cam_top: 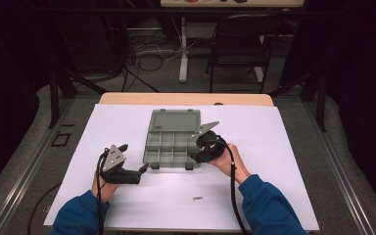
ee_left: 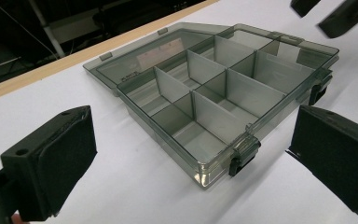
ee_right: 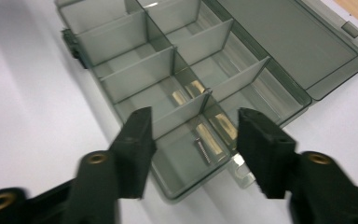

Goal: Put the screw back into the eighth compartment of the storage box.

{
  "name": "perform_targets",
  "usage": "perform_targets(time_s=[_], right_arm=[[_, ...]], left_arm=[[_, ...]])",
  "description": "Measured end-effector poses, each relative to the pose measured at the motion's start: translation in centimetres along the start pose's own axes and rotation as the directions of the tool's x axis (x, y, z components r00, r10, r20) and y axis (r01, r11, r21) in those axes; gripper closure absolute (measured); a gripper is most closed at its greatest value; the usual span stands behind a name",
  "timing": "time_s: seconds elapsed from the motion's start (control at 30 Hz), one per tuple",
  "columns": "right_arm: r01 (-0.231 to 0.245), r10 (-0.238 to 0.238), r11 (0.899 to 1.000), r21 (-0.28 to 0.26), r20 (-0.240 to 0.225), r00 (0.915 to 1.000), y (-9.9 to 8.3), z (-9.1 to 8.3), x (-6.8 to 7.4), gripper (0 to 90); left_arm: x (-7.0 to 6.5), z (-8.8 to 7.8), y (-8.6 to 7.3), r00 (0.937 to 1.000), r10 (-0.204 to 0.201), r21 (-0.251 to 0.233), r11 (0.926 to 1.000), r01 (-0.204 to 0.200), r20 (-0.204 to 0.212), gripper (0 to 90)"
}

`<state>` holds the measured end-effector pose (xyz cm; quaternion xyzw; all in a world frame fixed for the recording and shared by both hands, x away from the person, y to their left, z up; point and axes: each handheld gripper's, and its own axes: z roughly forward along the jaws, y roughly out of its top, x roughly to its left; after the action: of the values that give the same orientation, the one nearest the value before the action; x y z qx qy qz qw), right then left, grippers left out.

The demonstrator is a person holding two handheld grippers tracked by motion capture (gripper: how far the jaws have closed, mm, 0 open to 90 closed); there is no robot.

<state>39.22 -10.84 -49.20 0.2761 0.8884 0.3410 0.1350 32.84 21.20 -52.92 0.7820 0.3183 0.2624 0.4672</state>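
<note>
A smoky grey clear organizer box (cam_top: 152, 142) lies open in the middle of the white sheet, its lid flat behind the divided tray. My right gripper (cam_top: 194, 147) hovers over the tray's front right corner with its jaws apart. In the right gripper view the open gripper (ee_right: 196, 123) frames a small screw (ee_right: 202, 150) lying loose in the corner compartment of the box (ee_right: 135, 79). My left gripper (cam_top: 144, 169) rests low by the box's front left corner. Its open gripper (ee_left: 196, 126) points at the box (ee_left: 214, 107), apart from it. The right gripper's fingertips (ee_left: 326, 14) hang beyond the far corner.
Another small screw (cam_top: 197, 198) lies on the white sheet (cam_top: 274, 161) near the front edge, between the two forearms. Behind the table stand a dark chair (cam_top: 237, 49) and a white table leg (cam_top: 182, 49). Metal rails run along both sides.
</note>
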Motion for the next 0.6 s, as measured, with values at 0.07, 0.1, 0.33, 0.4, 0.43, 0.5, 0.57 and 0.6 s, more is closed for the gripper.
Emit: perform_targets(time_s=[0.07, 0.1, 0.33, 0.4, 0.43, 0.5, 0.57, 0.6], right_arm=[[0.002, -0.002, 1.0, -0.01, -0.002, 1.0, -0.3, -0.6, 0.2, 34.5], [0.006, -0.006, 1.0, -0.008, -0.001, 1.0, -0.4, -0.8, 0.3, 31.7], [0.023, -0.023, 0.999, -0.031, -0.003, 0.9997, -1.8, -3.0, 1.4, 20.2], [0.023, -0.023, 0.999, -0.046, -0.002, 0.9997, -2.2, -3.4, 1.6, 17.0], [0.024, -0.025, 0.998, -0.051, -0.006, 0.9997, -2.5, -3.6, 1.7, 16.0], [0.032, -0.032, 0.998, -0.046, -0.004, 0.9995, -2.9, -4.0, 2.0, 14.3], [0.031, -0.031, 0.998, -0.05, 0.003, 0.9995, -3.3, -4.3, 2.3, 13.1], [0.033, -0.033, 0.998, -0.051, -0.003, 0.9995, -3.6, -4.4, 2.4, 11.9]], left_arm=[[0.0, 0.0, 0.0, 1.0, 0.002, 0.001, 1.0, -0.002, 0.004, 0.0], [0.0, -0.1, 0.0, 1.0, 0.001, -0.001, 1.0, -0.001, 0.003, 0.0], [0.0, -0.1, 0.1, 1.0, 0.002, 0.0, 1.0, -0.002, 0.001, 0.0], [-0.1, -0.1, 0.1, 1.0, 0.0, -0.003, 1.0, 0.0, 0.003, 0.0], [-0.1, -0.1, 0.1, 1.0, 0.0, -0.002, 1.0, 0.0, 0.001, 0.0], [-0.1, -0.1, 0.1, 1.0, -0.002, -0.004, 1.0, 0.002, 0.002, 0.0], [-0.2, -0.1, 0.1, 1.0, 0.002, -0.003, 1.0, -0.002, 0.002, 0.0], [-0.2, -0.1, 0.1, 1.0, 0.001, -0.004, 1.0, -0.001, 0.002, 0.0]])
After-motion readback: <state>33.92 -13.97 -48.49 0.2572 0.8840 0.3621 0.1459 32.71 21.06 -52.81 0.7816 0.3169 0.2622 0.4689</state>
